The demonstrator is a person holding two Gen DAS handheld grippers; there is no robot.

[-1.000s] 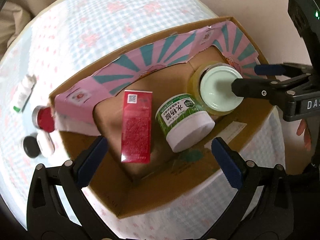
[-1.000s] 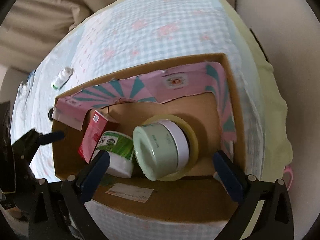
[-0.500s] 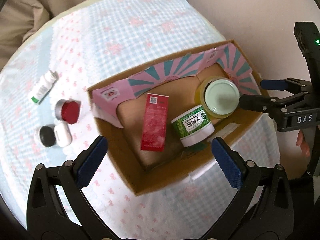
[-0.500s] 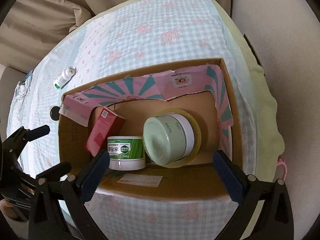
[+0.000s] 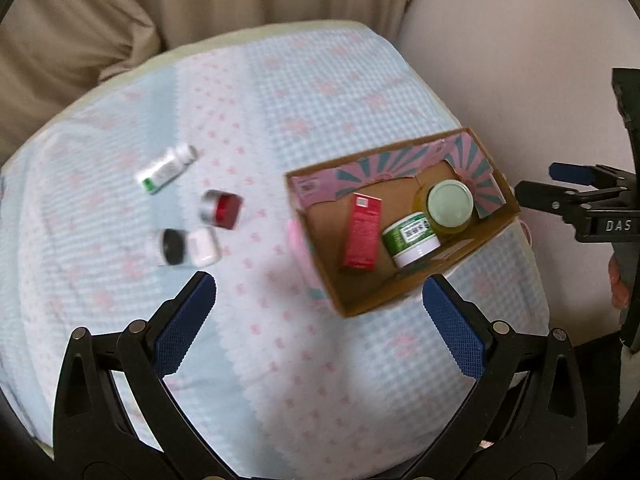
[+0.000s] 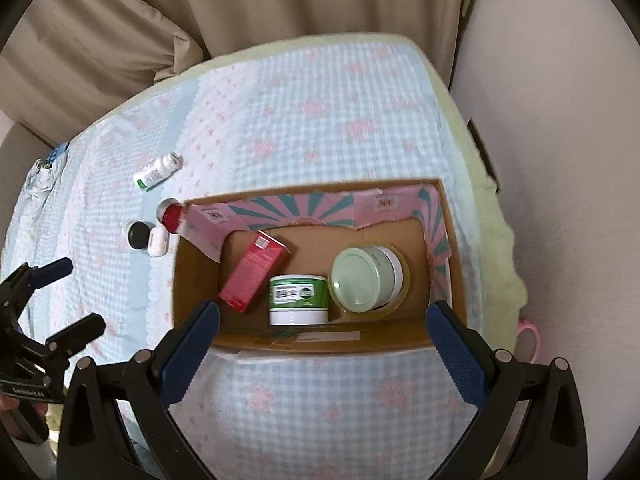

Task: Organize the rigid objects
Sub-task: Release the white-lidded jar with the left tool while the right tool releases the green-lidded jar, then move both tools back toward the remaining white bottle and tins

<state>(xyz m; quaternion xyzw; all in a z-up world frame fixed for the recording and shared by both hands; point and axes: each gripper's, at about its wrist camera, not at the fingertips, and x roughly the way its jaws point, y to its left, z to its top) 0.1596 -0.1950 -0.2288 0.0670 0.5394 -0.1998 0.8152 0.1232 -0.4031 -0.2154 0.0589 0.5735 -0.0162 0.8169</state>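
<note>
Left claw (image 5: 320,316) spread wide and empty, raised over the near middle of the bed (image 5: 256,112), blue pads well apart. Right claw (image 6: 322,338) likewise released, holding nothing, poised above the near wall of the cardboard box (image 6: 320,342).

Inside that box, at the bed's right edge: red carton (image 6: 254,276) leaning toward the left wall, green-and-white jar (image 6: 298,300) on its side just beside it, touching the near wall. Next along, toward the right wall, pale green lidded jar (image 6: 366,276) seated inside a roll of clear tape (image 6: 404,280). Pink-and-teal paper lining (image 6: 304,210) torn along the far and right walls.

Outside, on the blue-checked bedspread (image 5: 320,360) left of the box: white bottle (image 5: 166,168) lying flat, farthest back; red-capped jar (image 5: 222,209) nearer the box's far left corner; black-lidded pot (image 5: 173,246) and white earbud case (image 5: 205,246) touching side by side, nearest the left claw. All four blurred in the left wrist view, sharper from the right.

Beige curtain (image 6: 200,8) beyond the bed's far edge, pale wall (image 6: 560,120) to the right.
</note>
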